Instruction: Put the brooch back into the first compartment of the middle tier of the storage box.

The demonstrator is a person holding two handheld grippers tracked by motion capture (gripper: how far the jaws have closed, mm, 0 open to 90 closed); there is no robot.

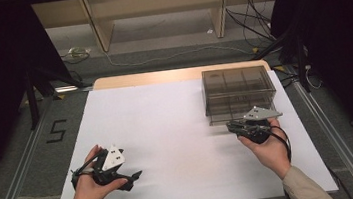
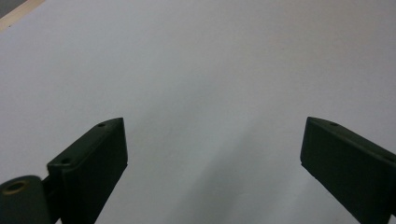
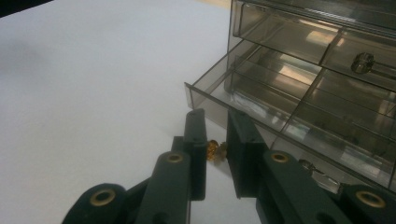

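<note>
Left claw [image 1: 135,176]: held in the person's left hand [image 1: 90,187] at the near left of the bench [image 1: 166,115], low over the white sheet [image 1: 168,130]; jaws spread wide, nothing between them, as the left gripper view confirms.

Right claw [image 3: 216,154]: held in the right hand [image 1: 271,149] at the near right, jaws drawn narrow around a small gold knob [image 3: 213,150] on the front wall of a drawer [image 3: 280,112]; whether the pads actually press the knob cannot be told for certain.

Drawer: smoked clear plastic, partly pulled out of its cabinet, divided into compartments.

Cabinet [image 1: 238,90]: smoked clear drawer unit at the right of the bench, just beyond the right claw; an upper drawer with its own clear knob [image 3: 363,62] sits closed.

Farthest: wooden shelving [image 1: 154,11] and loose cables [image 1: 250,15] on the floor.
</note>
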